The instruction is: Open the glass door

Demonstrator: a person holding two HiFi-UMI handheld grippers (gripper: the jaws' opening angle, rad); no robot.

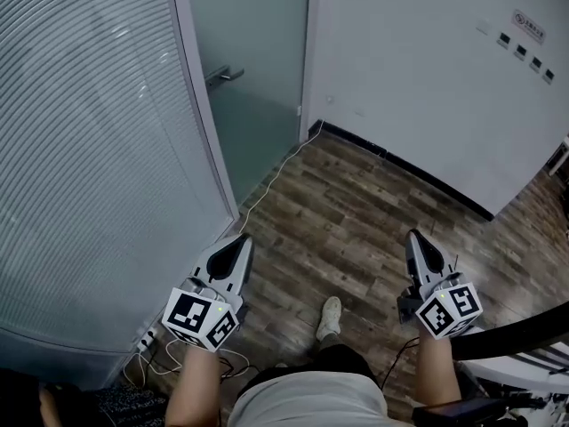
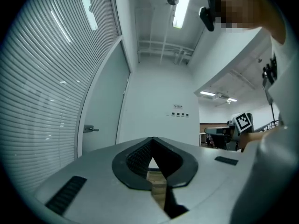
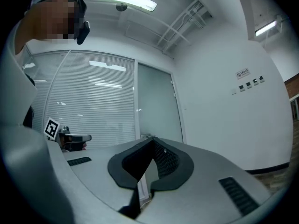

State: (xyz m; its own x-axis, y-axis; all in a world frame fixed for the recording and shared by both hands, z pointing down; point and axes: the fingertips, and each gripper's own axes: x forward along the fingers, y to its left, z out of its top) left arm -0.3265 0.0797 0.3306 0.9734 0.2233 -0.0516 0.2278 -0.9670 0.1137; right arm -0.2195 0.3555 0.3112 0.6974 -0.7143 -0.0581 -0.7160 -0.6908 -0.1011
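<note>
The glass door (image 1: 258, 87) stands at the far end of the scene. It is a frosted pane set between a curved wall of blinds (image 1: 89, 149) on the left and a white wall (image 1: 418, 87) on the right, and it looks closed in its frame. Its metal handle (image 1: 224, 76) sits near the door's left edge, with the lever pointing right. Both tools are held level, near the person's body and well apart from the door and its handle. The left hand-held gripper (image 1: 242, 238) is near the foot of the blinds wall. In its own view the two dark pads are pressed together at the tips with nothing between them, and only a sliver of floor shows through the gap behind them. The door and handle lie off to the left of its nose in that view. The right hand-held gripper (image 1: 414, 235) hangs over the wooden floor (image 1: 356, 203), further to the right. Its pads likewise meet at the tips and hold nothing, and its view faces the door pane straight ahead. A thin pale cable (image 1: 271, 185) runs across the floor from the near left up to the far corner beside the door's right edge. A light-coloured shoe (image 1: 330, 317) shows on the floor between the two tools. On the white wall at the far right there is a row of small dark switches (image 1: 524, 53) below a small sign (image 1: 531, 27).
</note>
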